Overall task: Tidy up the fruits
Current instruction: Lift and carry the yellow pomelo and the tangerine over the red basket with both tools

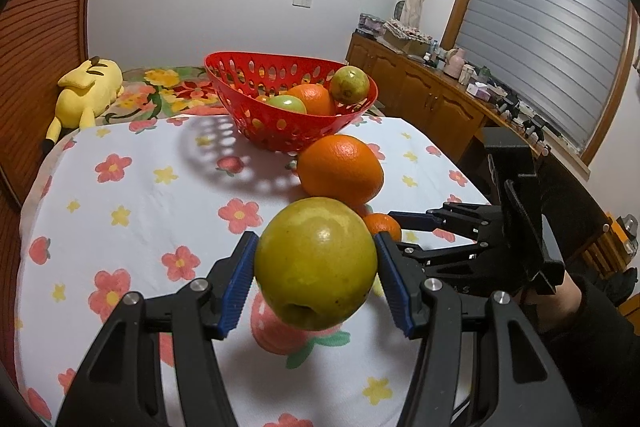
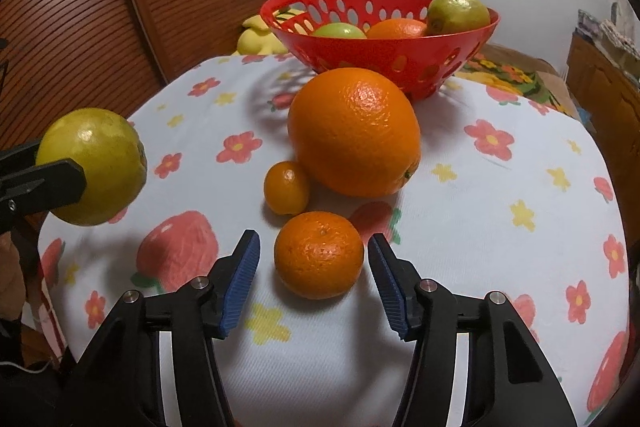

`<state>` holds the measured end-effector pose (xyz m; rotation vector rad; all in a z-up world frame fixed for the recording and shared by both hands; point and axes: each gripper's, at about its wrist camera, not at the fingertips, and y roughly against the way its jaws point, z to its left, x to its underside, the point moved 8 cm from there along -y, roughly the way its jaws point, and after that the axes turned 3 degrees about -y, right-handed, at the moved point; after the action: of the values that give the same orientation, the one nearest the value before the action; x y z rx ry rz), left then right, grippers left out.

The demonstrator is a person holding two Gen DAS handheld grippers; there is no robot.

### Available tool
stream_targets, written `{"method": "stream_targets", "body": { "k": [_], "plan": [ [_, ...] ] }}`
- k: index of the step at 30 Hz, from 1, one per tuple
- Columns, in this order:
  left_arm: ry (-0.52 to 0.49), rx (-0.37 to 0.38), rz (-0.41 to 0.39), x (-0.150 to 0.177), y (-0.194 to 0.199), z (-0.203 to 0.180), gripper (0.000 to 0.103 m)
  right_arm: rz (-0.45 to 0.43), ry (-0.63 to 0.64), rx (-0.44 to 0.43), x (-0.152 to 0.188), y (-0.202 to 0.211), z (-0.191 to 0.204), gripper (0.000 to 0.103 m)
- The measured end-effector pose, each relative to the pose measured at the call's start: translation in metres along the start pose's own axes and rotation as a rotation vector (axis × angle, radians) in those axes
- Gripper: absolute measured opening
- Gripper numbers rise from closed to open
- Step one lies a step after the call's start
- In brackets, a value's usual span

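My left gripper [image 1: 316,269] is shut on a yellow-green apple [image 1: 316,263] and holds it above the flowered tablecloth; the apple also shows at the left of the right wrist view [image 2: 94,165]. My right gripper [image 2: 314,267] is open, its blue pads on either side of a tangerine [image 2: 319,254] that lies on the cloth. A large orange [image 2: 354,133] and a small kumquat [image 2: 286,193] lie just beyond it. A red perforated basket [image 1: 276,131] stands farther back holding a green apple, an orange and a yellow-green fruit [image 1: 349,84].
A yellow plush toy [image 1: 86,89] lies on a flowered bed beyond the table's far left. A wooden sideboard [image 1: 432,99] cluttered with small items runs along the right wall. A slatted wooden door [image 2: 140,7] stands at the left.
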<state>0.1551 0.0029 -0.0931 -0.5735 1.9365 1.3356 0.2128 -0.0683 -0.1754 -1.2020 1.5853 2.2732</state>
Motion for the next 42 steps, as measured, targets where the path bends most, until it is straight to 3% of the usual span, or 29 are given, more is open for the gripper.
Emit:
{"method": "stream_targets", "body": {
  "k": [4,12,28,42],
  "plan": [
    [0.004,-0.005,-0.006,-0.004,0.001,0.002,0.058,0.000,0.009,0.014,-0.001,0.000,-0.001,0.047],
    [-0.005,-0.018,-0.023,-0.014,0.006,0.005,0.058,-0.055,0.024,0.033,-0.004,0.020,-0.003,0.046],
    [-0.038,-0.038,-0.094,-0.058,0.018,0.007,0.058,-0.202,0.056,0.041,-0.055,0.090,-0.003,0.046],
    [-0.043,-0.042,-0.106,-0.083,0.001,0.016,0.058,-0.241,0.080,0.043,-0.085,0.103,-0.005,0.046]
  ]
}}
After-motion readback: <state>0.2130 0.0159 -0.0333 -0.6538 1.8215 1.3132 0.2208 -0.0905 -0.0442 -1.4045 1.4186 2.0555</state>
